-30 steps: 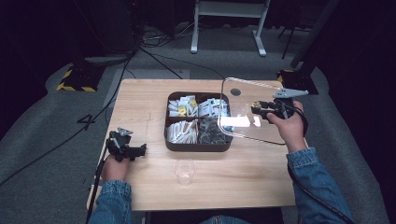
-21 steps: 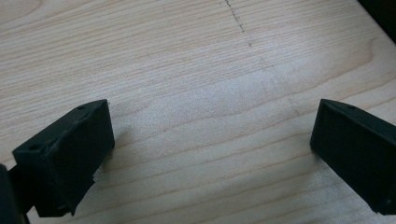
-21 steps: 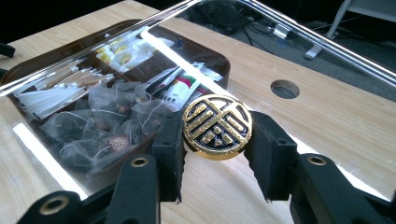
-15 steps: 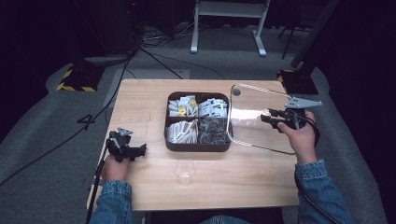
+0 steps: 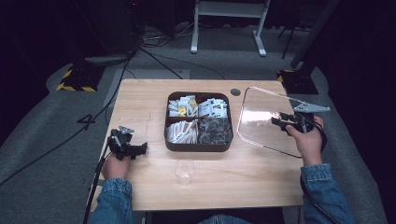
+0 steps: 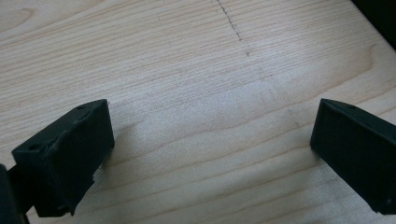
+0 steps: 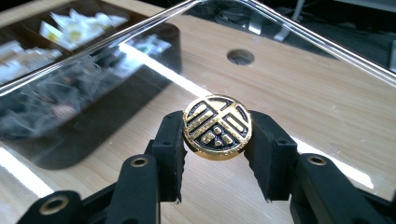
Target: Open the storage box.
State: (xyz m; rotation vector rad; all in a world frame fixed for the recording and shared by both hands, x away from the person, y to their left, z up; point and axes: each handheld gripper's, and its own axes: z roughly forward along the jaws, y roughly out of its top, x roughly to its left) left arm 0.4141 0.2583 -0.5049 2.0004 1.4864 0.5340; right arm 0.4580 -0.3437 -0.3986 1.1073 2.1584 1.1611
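- Lid: clear, rounded-square, with a round black-and-gold knob.
- Right gripper clamps the knob; lid is tilted over the table, right of the box.
- Earlier the lid overlapped the box; now it's clear of it, lower and further right.
- Left gripper: jaws wide, nothing between them, same spot.

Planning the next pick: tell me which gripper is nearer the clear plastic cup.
Left. The left gripper rests on the table just left of the cup; the right gripper holds the clear lid beyond the box's right side.
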